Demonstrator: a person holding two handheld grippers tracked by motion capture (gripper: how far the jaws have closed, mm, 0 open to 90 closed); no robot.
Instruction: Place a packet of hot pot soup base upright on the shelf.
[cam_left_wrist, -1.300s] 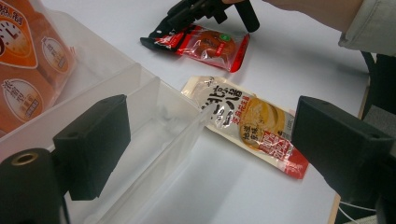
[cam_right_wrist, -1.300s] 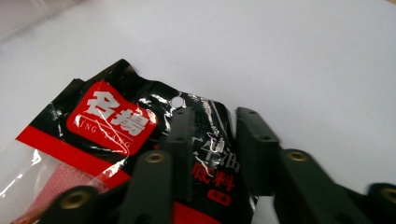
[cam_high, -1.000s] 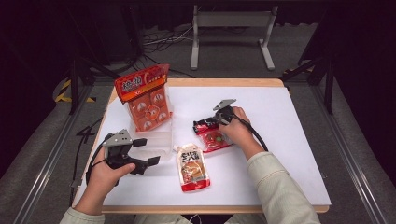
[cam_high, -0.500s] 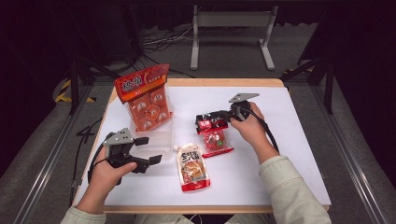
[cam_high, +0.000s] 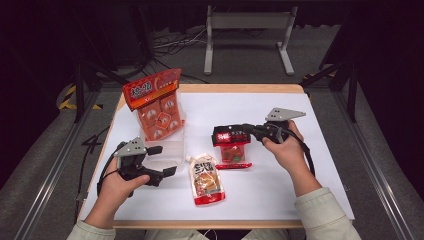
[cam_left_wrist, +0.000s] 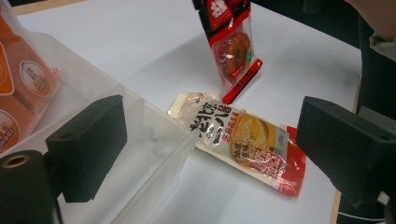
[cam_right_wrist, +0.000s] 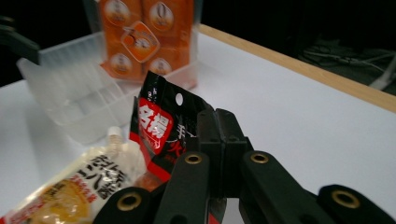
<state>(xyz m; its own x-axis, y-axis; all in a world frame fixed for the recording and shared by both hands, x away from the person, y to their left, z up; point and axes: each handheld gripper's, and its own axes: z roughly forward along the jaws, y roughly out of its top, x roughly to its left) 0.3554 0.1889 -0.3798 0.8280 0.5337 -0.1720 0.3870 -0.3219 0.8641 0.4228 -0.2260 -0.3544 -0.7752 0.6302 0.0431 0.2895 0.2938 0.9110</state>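
A black-and-red snack packet (cam_high: 231, 145) hangs upright from my right gripper (cam_high: 246, 132), whose jaws are shut on the packet's black top (cam_right_wrist: 159, 126) right of the table's middle. The packet's lower edge is at or just above the white table top. A white-and-red spout pouch (cam_high: 206, 178) lies flat in front of it. My left gripper (cam_high: 162, 160) stands open at the front left, one jaw over the clear plastic bin (cam_high: 170, 150). In the left gripper view its jaws frame the pouch (cam_left_wrist: 243, 140), with the packet (cam_left_wrist: 233, 46) beyond.
A tall orange multipack (cam_high: 157, 107) stands in the clear bin's far end. The table (cam_high: 240, 89) has a wooden rim around its white top. A metal stand (cam_high: 247, 30) and cables lie on the floor beyond it.
My right gripper has moved right and up with the snack packet, raising it from lying on the table to hanging upright. The left gripper has stayed still.
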